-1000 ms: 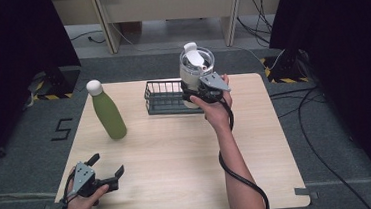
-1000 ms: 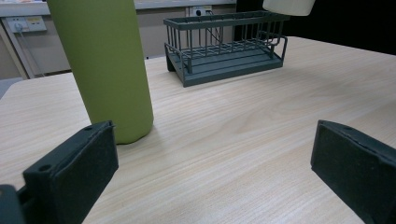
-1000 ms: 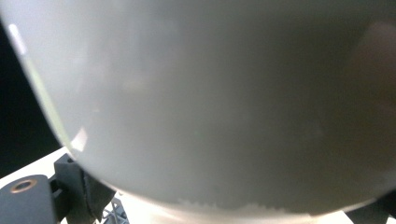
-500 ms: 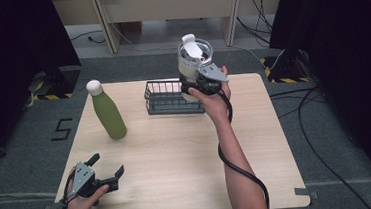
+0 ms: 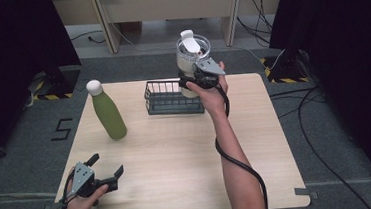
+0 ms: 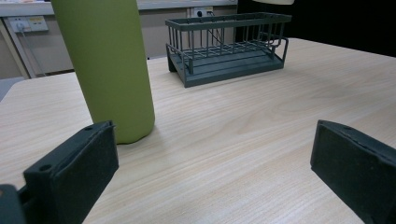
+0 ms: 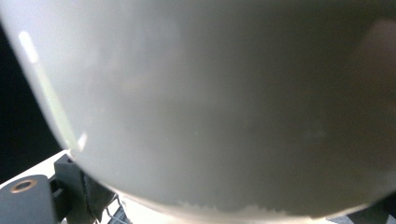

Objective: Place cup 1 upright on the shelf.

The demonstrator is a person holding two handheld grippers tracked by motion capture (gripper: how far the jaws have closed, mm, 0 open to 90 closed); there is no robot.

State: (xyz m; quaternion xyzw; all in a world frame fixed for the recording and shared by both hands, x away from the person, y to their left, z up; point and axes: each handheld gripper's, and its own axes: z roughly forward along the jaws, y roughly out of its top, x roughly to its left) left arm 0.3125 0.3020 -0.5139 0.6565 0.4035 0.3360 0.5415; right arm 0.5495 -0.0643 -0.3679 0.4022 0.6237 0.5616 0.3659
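Left tongs (image 5: 107, 173) sit wide apart and empty at the near edge of the table (image 5: 177, 155), a green bottle (image 5: 108, 113) stands farther on, and right tongs (image 5: 190, 80) squeeze a see-through cup (image 5: 192, 54) in the air above the far wire basket (image 5: 170, 98).

I read just one mark: a dark "5" on the grey floor (image 5: 63, 129), left of the table (image 5: 177, 155).
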